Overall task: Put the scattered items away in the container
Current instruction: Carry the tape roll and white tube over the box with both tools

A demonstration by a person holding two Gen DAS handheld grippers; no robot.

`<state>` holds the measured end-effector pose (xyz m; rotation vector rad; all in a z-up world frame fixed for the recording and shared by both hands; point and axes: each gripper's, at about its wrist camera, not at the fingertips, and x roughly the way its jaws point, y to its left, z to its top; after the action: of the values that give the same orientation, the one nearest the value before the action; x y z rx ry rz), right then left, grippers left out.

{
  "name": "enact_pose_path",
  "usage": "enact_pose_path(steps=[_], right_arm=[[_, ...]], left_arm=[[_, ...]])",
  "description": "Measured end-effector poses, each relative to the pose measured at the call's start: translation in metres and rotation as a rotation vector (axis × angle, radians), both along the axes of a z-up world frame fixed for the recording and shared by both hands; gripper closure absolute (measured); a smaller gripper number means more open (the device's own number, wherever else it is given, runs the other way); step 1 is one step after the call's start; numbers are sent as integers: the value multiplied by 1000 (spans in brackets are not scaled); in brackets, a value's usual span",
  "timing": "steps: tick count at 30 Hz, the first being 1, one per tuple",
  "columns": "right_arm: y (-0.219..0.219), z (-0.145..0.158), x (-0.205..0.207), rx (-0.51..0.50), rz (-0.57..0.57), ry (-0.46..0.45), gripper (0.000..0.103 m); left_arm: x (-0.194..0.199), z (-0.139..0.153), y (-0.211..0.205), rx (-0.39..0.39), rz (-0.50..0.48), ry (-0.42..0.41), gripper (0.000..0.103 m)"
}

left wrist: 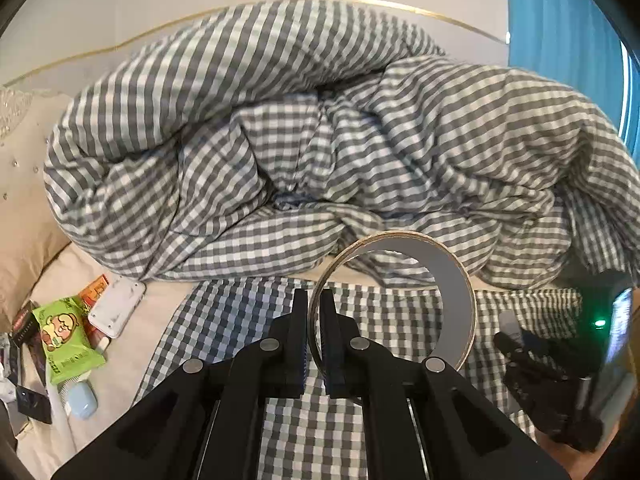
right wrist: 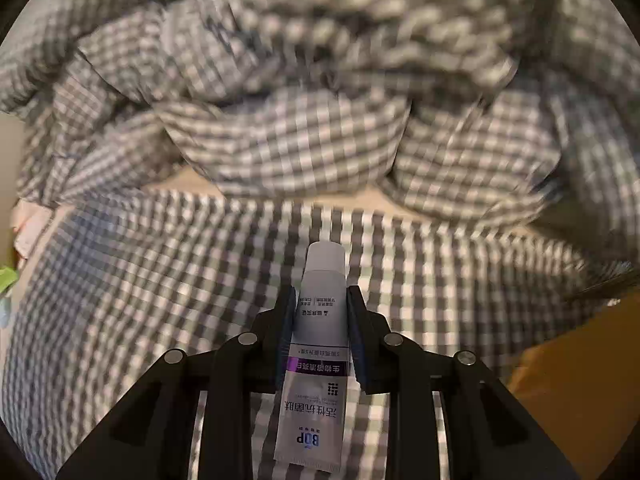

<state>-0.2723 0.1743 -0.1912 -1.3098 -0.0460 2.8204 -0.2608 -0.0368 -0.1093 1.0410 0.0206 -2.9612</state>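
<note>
My left gripper (left wrist: 314, 300) is shut on the rim of a tape roll (left wrist: 456, 280) and holds it above the checked sheet (left wrist: 248, 316). My right gripper (right wrist: 322, 296) is shut on a white toothpaste tube (right wrist: 320, 320), cap pointing forward, above the same sheet (right wrist: 160, 280). The right gripper also shows in the left wrist view (left wrist: 520, 356) at the lower right. Scattered items lie at the left: a green snack packet (left wrist: 66, 340), a white flat device (left wrist: 116, 308), a light blue bottle (left wrist: 82, 400), an orange packet (left wrist: 94, 286) and dark packets (left wrist: 24, 328). No container shows.
A bunched grey-and-white checked duvet (left wrist: 320, 140) fills the back of the bed. A beige pillow (left wrist: 20, 220) lies at the left. A blue curtain (left wrist: 560, 20) hangs at the far right. An orange surface (right wrist: 568, 392) is at the right wrist view's lower right.
</note>
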Motion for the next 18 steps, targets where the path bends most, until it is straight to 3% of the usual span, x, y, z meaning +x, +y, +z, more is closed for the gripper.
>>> enact_pose_path(steps=[6, 12, 18], right_arm=[[-5, 67, 41, -21, 20, 170, 78], [10, 144, 110, -5, 41, 357, 78], [32, 194, 178, 38, 43, 478, 78]], left_arm=[[27, 31, 18, 14, -25, 52, 98], [64, 69, 40, 50, -62, 118, 98], [108, 96, 68, 69, -111, 179, 97]])
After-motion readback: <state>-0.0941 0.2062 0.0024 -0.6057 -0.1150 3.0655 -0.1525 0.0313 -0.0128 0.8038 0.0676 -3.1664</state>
